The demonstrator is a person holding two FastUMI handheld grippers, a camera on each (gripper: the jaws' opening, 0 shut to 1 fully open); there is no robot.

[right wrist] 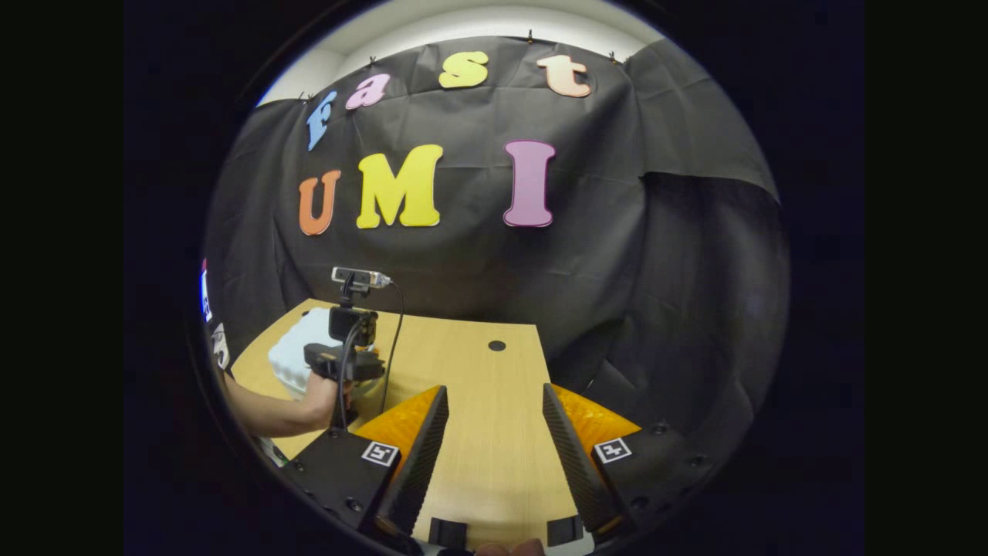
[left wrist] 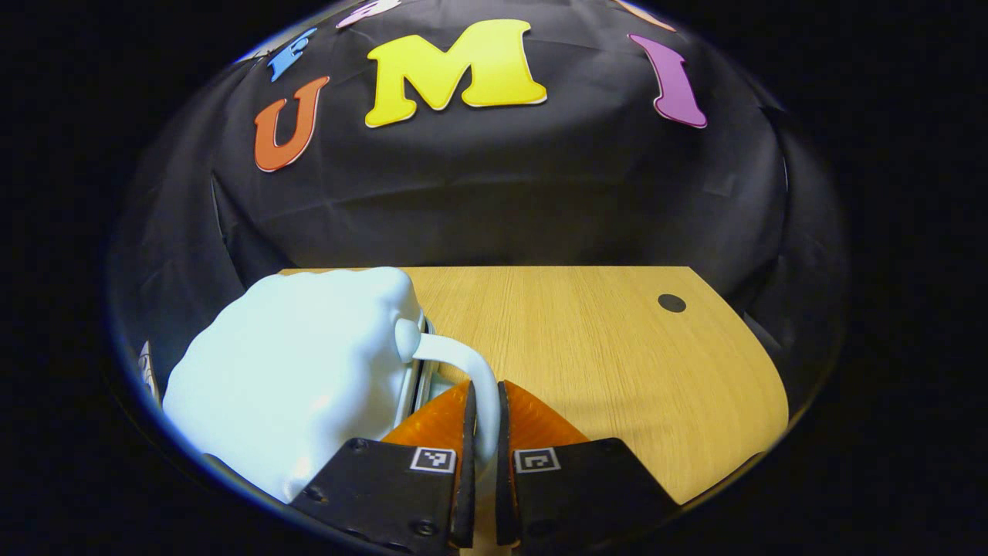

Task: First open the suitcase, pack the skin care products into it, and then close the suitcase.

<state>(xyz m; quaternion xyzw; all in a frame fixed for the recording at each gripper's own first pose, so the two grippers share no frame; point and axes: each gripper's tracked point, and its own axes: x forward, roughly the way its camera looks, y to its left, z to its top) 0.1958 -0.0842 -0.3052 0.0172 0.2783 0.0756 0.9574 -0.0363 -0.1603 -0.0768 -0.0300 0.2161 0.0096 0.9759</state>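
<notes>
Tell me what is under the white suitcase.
The white suitcase sits on the wooden table; bare tabletop shows beside it. The left gripper is shut on its handle. What lies directly beneath or inside it is covered.

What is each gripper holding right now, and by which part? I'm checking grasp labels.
The left gripper is shut on the suitcase handle. The right gripper is open over the table, holding nothing.

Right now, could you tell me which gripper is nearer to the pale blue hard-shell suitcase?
Left. The left gripper is clamped on the handle of the pale blue hard-shell suitcase. The right gripper hangs open above the bare wooden table, well off to the suitcase's side.
</notes>
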